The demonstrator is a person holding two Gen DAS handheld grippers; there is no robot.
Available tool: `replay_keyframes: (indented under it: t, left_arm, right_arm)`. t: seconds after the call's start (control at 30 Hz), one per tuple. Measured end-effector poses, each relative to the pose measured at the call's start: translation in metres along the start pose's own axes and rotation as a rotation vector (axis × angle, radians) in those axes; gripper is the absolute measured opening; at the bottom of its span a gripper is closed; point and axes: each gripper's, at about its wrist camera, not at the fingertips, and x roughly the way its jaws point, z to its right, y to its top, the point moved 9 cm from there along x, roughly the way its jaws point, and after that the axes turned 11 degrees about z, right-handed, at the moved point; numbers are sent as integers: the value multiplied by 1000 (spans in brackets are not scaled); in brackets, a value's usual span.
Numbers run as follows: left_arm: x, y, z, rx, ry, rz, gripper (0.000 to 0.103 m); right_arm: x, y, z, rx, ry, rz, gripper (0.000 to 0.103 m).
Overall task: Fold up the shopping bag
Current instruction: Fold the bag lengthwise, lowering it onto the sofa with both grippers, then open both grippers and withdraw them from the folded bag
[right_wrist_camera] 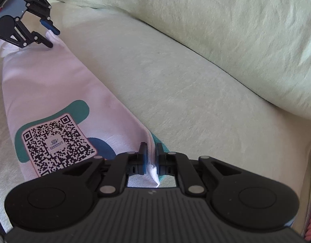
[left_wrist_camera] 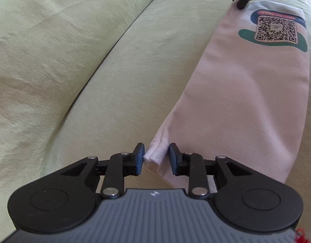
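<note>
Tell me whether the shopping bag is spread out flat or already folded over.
Folded over: the shopping bag lies as a narrow strip on the sofa cushion, a doubled edge showing at the near corner by the left tongs.

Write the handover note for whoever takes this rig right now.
Left tool: open, the bag's corner between its pads, not pinched.
Right tool: shut on the shopping bag's other end.
Bag: lies as a long folded strip on the green sofa seat, QR print facing up.
Done: folded lengthwise.
Left: fold the strip end to end, probably.
</note>
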Motion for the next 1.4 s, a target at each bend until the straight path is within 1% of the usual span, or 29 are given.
replay_keyframes:
  t: [0.07, 0.17, 0.2, 0.23, 0.27, 0.3, 0.33, 0.37, 0.4, 0.43, 0.47, 0.5, 0.6, 0.67, 0.73, 0.77, 0.8, 0.9, 0.97, 1.0, 1.03, 1.07, 1.1, 1.17, 1.23, 1.3, 1.33, 1.37, 1.4]
  left_arm:
    - [4, -1, -1, -24, 31, -2, 42]
    - [-7, 1, -13, -100, 144, 13, 50]
    - [-15, 1, -24, -149, 204, 15, 50]
    - [-25, -2, -38, -211, 284, 7, 49]
    - [-38, -6, -50, -277, 360, -2, 42]
    - [-56, -9, -58, -357, 416, 11, 42]
    - [-69, -8, -56, -416, 404, 46, 42]
    - [-81, -4, -46, -464, 349, 91, 42]
    - [-94, 2, -27, -493, 279, 146, 43]
    - [-103, 7, -8, -496, 228, 183, 43]
    - [-104, 9, 15, -479, 184, 193, 45]
    - [-100, 10, 36, -461, 151, 190, 45]
    - [-74, 0, 67, -459, 127, 157, 41]
    - [-64, -8, 77, -484, 135, 148, 40]
    - [-56, -12, 79, -504, 145, 161, 40]
    - [-51, -13, 77, -507, 150, 169, 40]
    - [-45, -12, 74, -508, 157, 176, 40]
    - [-25, -14, 61, -511, 196, 178, 40]
    - [-13, -16, 51, -519, 225, 174, 40]
    - [-8, -17, 42, -532, 238, 169, 36]
    - [-4, -18, 34, -545, 251, 163, 24]
    - [-1, -18, 24, -554, 272, 151, 7]
    - [-1, -16, 16, -557, 291, 139, 7]
    - [-15, -5, 9, -574, 298, 168, 7]
    - [-30, 7, 10, -574, 295, 209, 8]
    - [-42, 19, 22, -552, 261, 239, 10]
    - [-42, 23, 28, -537, 245, 242, 16]
    - [-39, 23, 32, -526, 239, 231, 16]
    - [-32, 20, 33, -521, 241, 212, 16]
  right_arm:
    - [3, -1, -2, 7, -30, 3, 6]
    - [3, -1, -6, 10, -72, 11, 8]
    - [2, -1, -6, 25, -99, 12, 10]
    - [2, -1, -4, 44, -124, 17, 17]
    - [2, -1, -2, 65, -148, 22, 19]
    - [2, -1, -2, 82, -161, 26, 19]
    - [3, -1, -2, 98, -171, 30, 19]
    - [3, -1, -1, 115, -181, 34, 20]
    - [3, 0, -2, 119, -200, 34, 20]
    - [2, 1, -3, 119, -222, 32, 26]
    - [2, 2, -3, 117, -239, 30, 37]
    - [-1, 5, -2, 112, -279, 42, 41]
    - [-13, 16, -1, 92, -418, 86, 41]
    - [-34, 27, -14, 101, -445, 169, 38]
    - [-58, 30, -43, 135, -378, 252, 37]
    - [-66, 28, -61, 148, -331, 278, 34]
    - [-72, 23, -79, 159, -290, 291, 33]
    - [-67, -3, -118, 169, -226, 256, 29]
    - [-55, -29, -117, 215, -272, 234, 29]
    - [-54, -32, -108, 240, -299, 230, 29]
    - [-54, -33, -97, 266, -327, 228, 29]
    - [-54, -34, -87, 291, -354, 225, 29]
    - [-54, -31, -79, 296, -372, 210, 29]
    - [-53, -17, -63, 281, -386, 189, 29]
    - [-52, -1, -61, 252, -374, 228, 29]
    - [-46, 21, -63, 200, -347, 273, 28]
    - [-39, 29, -64, 181, -332, 281, 28]
    - [-31, 35, -65, 165, -317, 286, 25]
    - [-17, 39, -65, 138, -305, 270, 25]
